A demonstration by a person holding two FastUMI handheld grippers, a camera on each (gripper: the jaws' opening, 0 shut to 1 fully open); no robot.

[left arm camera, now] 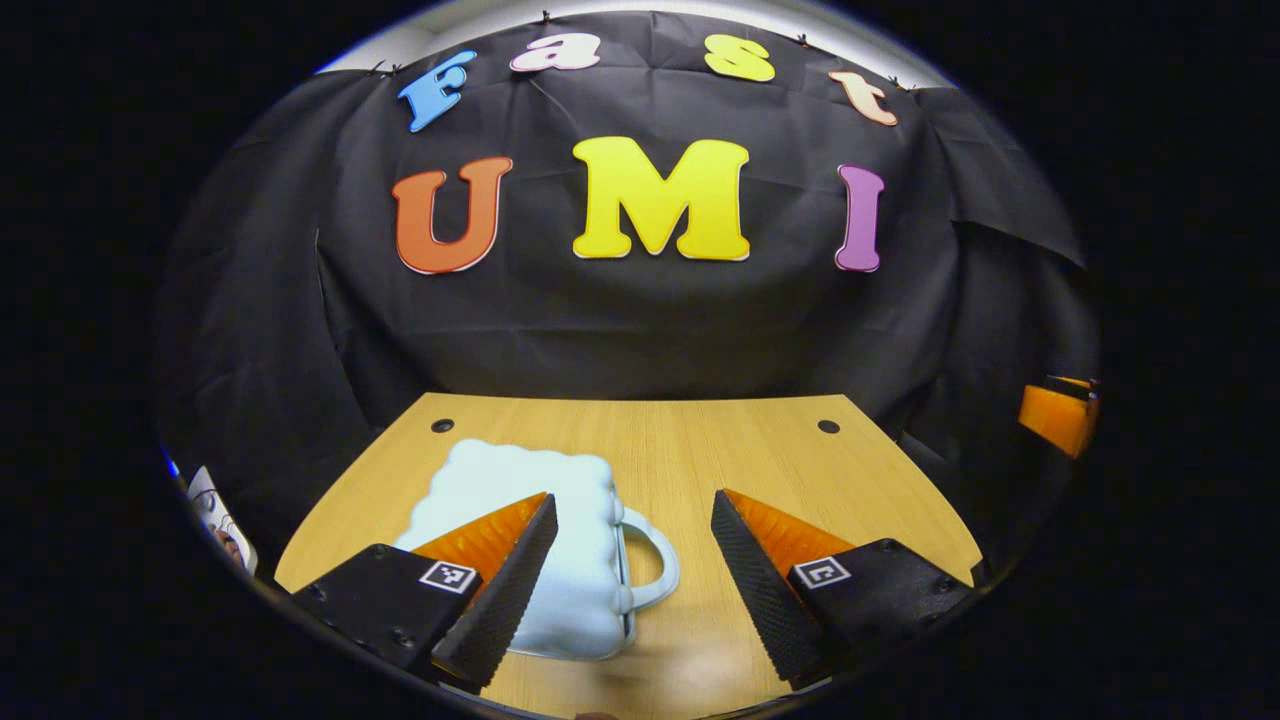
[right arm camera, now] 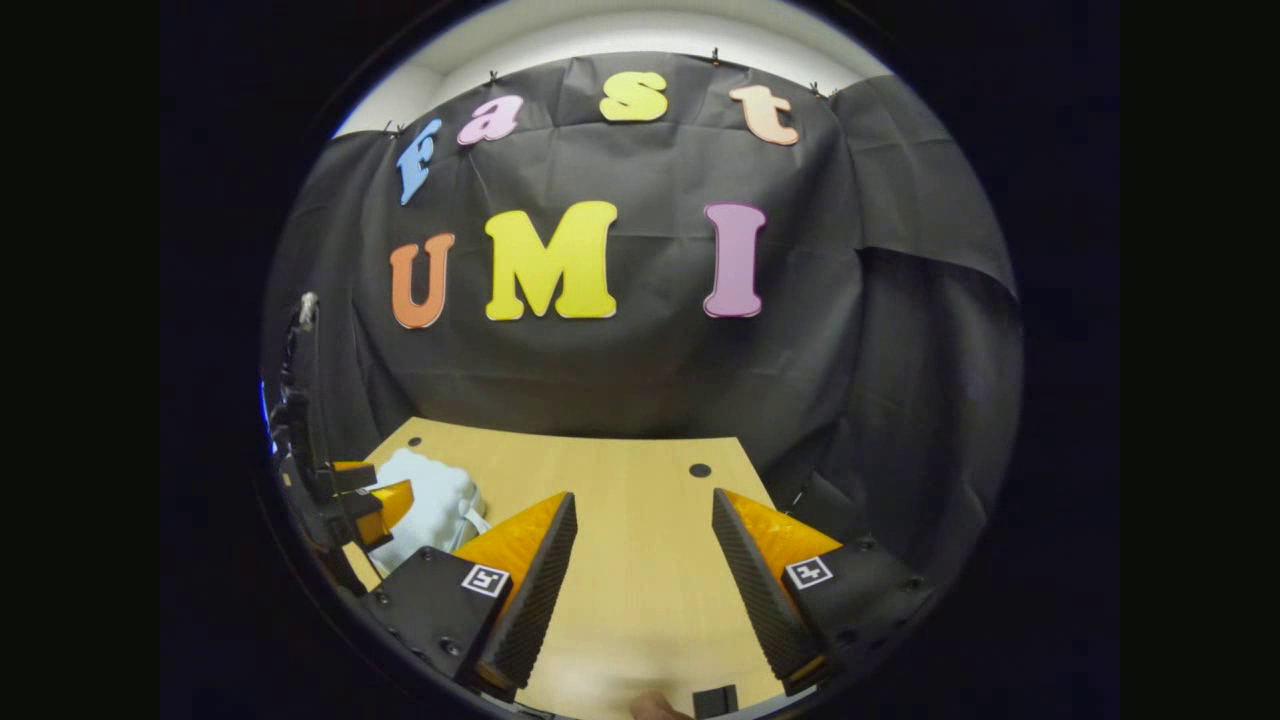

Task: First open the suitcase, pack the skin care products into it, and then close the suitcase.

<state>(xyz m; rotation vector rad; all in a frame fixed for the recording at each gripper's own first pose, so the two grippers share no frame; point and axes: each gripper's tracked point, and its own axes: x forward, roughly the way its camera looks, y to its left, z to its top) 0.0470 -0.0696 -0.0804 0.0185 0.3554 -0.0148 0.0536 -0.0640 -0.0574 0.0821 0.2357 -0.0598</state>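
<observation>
One small pale suitcase (left arm camera: 520,540) lies flat and closed on the wooden tabletop (left arm camera: 700,450), its lid puffy and scalloped, its loop handle (left arm camera: 650,565) pointing toward three o'clock in the left gripper view. What is inside cannot be told, as the lid is shut. The left gripper (left arm camera: 632,590) hangs over the near edge of the tabletop with its fingers spread wide and nothing between them; its left finger (left arm camera: 500,590) overlaps the suitcase in the picture, and the handle sits in the gap, apart from both fingers. In the right gripper view, the right gripper (right arm camera: 640,590) is likewise released, spread over bare wood. There the suitcase (right arm camera: 430,505) shows at about nine o'clock, with the left gripper (right arm camera: 365,510) just beside it.
</observation>
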